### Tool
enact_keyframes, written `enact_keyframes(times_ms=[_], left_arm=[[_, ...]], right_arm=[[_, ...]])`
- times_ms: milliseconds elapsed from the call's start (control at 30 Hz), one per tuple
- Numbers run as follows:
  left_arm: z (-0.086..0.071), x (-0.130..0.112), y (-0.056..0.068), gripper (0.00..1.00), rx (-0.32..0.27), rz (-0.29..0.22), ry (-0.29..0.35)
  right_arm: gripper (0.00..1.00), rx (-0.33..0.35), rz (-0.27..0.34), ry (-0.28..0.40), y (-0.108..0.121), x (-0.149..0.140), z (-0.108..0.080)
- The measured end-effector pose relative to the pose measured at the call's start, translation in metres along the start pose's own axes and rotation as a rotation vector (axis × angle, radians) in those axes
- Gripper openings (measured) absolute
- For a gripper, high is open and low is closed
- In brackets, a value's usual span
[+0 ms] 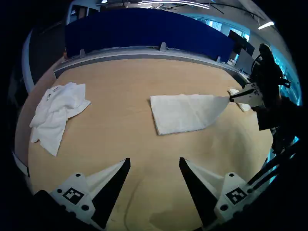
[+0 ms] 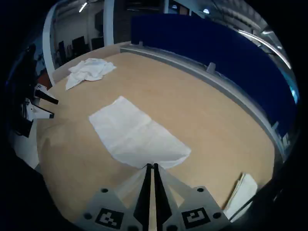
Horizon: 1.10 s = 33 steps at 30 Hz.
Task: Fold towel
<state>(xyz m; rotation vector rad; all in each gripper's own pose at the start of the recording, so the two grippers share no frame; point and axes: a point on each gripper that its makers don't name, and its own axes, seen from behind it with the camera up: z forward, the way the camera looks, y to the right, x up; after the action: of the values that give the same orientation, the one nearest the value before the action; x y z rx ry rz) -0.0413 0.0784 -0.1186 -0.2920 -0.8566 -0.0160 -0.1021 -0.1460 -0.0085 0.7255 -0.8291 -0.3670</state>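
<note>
The towel (image 1: 188, 113) lies flat near the middle of the table (image 1: 115, 77), a white rectangle spread out, with one corner drawn to a point. That corner is pinched in my right gripper (image 2: 151, 165): both fingers are clenched together on the towel's (image 2: 134, 134) near edge, and the rest of the cloth stretches away from the tips across the wood. In the left gripper view the same pinch shows from the side, the right gripper (image 1: 233, 99) holding the corner slightly off the table at the towel's far right end.

My left gripper (image 1: 154, 159) is released, fingers spread wide, grasping nothing. It hangs over bare table, with the towel ahead of the fingertips and well apart from them. In the right gripper view the left gripper (image 2: 56, 109) sits off at the table's edge, open.

A crumpled cloth (image 1: 57, 111) lies far to the towel's left. A folded cloth (image 2: 242, 190) rests near the table's corner beside my right gripper. A blue partition (image 1: 146, 30) runs along the far edge.
</note>
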Motion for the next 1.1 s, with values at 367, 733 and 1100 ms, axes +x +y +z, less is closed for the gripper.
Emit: enact_keyframes(times_ms=[367, 733, 1100], left_arm=[[-0.003, 0.000, 0.006, 0.94, -0.016, 0.015, 0.020], [-0.004, 0.004, 0.008, 0.94, -0.034, 0.004, 0.030], [-0.005, 0.006, 0.010, 0.94, -0.037, 0.008, 0.030]], right_arm=[[0.05, 0.015, -0.076, 0.017, -0.013, 0.043, 0.010], [0.05, 0.010, -0.060, 0.013, -0.012, 0.034, 0.009], [0.58, -0.043, -0.060, -0.004, 0.003, 0.016, 0.010]])
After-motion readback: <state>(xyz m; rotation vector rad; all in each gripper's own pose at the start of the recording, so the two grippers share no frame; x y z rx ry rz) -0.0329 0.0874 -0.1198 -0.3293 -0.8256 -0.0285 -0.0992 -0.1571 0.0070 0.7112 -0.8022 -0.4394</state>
